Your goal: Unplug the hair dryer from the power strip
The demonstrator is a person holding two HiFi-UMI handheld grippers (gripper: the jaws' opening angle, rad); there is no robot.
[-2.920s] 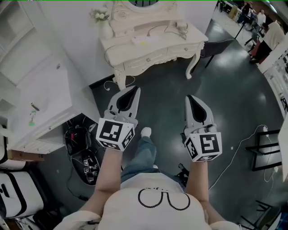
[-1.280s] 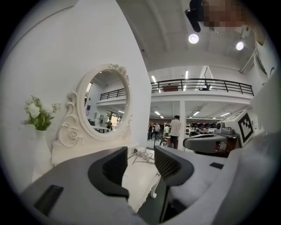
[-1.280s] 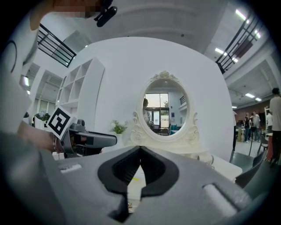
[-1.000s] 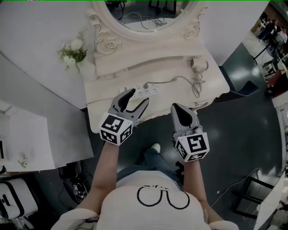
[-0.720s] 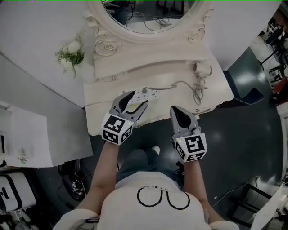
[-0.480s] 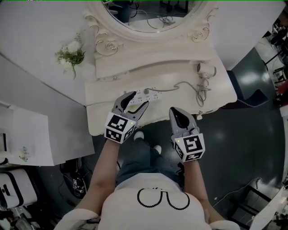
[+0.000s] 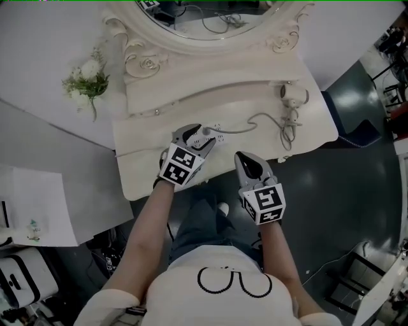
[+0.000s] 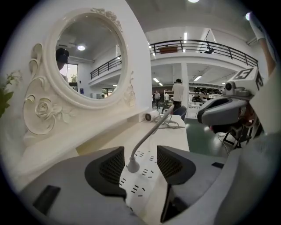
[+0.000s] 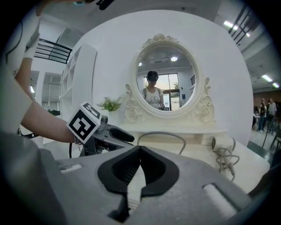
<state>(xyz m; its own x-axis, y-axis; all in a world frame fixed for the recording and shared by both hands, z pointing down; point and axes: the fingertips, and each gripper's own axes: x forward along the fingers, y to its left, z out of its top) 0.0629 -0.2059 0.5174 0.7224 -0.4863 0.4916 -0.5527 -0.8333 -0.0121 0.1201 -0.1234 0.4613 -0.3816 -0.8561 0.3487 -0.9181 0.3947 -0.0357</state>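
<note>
A white power strip point(image 7: 215, 130) lies on the cream dressing table point(image 7: 146, 156), with a grey plug point(image 7: 205, 132) in it. The grey cord point(image 7: 245, 123) runs right to the white hair dryer point(image 7: 291, 95). My left gripper point(image 7: 203, 135) hangs over the strip with its jaws closing. In the left gripper view the plug point(image 8: 133, 165) and the strip point(image 8: 142, 184) lie between the pads point(image 8: 109, 169), which do not press on them. My right gripper point(image 7: 247, 167) is shut and empty, at the table's front edge to the right. The right gripper view shows the hair dryer point(image 9: 222, 143) at far right.
An oval mirror point(image 7: 191, 16) in a carved frame stands at the table's back, above a raised shelf point(image 7: 210, 89). A small bunch of flowers point(image 7: 83, 79) sits at the left. Dark floor point(image 7: 344, 178) lies to the right of the table.
Both grippers have come down and forward to the table. The left one has moved over the power strip, so its jaws now stand on either side of the plug.
</note>
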